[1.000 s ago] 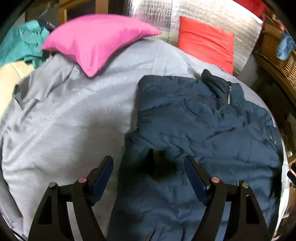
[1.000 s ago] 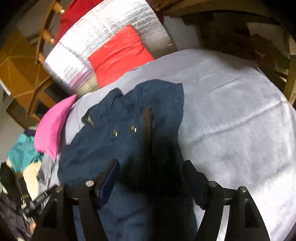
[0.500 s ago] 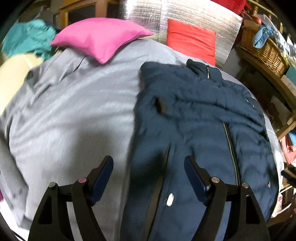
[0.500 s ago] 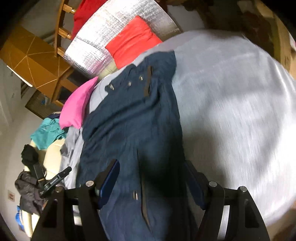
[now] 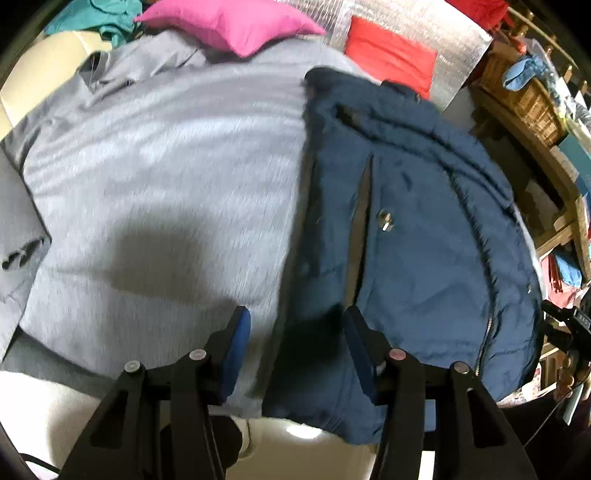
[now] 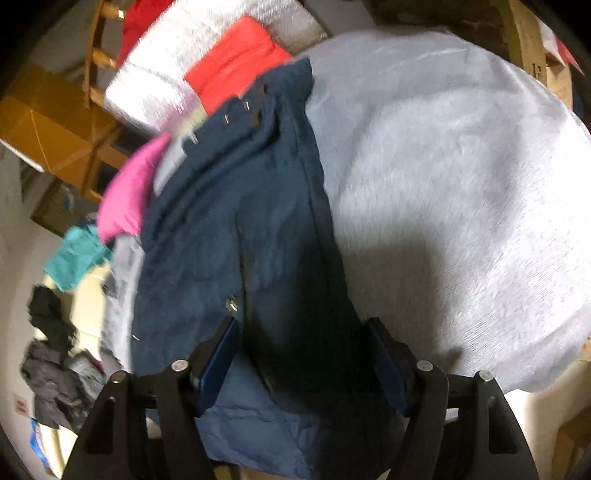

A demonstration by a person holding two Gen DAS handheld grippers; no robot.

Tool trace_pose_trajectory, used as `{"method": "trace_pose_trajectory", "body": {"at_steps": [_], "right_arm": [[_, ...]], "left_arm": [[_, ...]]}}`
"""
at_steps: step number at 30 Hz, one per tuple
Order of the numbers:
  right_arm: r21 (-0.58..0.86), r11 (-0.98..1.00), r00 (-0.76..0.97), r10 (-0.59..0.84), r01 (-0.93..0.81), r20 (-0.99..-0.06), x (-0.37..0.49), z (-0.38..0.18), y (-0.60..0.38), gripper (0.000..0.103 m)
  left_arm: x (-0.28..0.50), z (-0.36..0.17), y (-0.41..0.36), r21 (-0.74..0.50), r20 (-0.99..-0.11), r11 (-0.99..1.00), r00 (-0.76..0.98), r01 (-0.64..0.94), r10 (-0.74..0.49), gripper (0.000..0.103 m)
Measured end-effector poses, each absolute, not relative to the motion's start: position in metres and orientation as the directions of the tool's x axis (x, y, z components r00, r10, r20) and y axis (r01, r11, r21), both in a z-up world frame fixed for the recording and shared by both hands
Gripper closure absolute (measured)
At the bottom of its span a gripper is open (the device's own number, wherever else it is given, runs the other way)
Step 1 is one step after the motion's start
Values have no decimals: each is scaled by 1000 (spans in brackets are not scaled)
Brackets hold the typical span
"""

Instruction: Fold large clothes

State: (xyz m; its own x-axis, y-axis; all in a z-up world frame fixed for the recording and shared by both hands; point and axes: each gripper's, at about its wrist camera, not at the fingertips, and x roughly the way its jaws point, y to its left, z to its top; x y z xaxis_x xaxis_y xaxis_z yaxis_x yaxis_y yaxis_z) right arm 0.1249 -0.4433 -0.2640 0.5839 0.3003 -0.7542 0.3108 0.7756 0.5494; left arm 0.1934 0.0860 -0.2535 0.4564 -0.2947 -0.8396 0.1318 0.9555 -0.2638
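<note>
Both tongs, left (image 5: 295,354) and right (image 6: 303,362), hung wide open and empty over the navy jacket's (image 5: 417,240) hem, seemingly poised to grip it.

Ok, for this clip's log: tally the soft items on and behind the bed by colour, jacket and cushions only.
Navy: 1, the padded jacket
Pink: 1, the pink cushion
Red: 1, the red cushion
Total: 3
</note>
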Motion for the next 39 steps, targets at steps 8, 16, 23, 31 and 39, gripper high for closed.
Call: {"method": "trace_pose_trajectory", "body": {"at_steps": [8,16,23,31,39], "right_arm": [[520,816,583,301,252,-755,113,-260,-423,62],[515,813,572,294,271,-766,113,-265,-423,59],[510,822,574,296,255,-763,105,-260,-420,64],[543,772,526,327,331,-785,76,-276,-437,27],[461,860,477,317,220,-820,73,-282,-401,74]], "left_arm": [[183,-261,70,-293,-828,923,417,249,-375,54],[182,-270,75,-377,-819,892,360,250,-447,50],[187,-271,75,-375,-826,894,349,246,-443,55],[187,-279,68,-411,-820,876,318,254,-477,49],[185,-277,55,-401,-811,869,330,289,-483,74]]}}
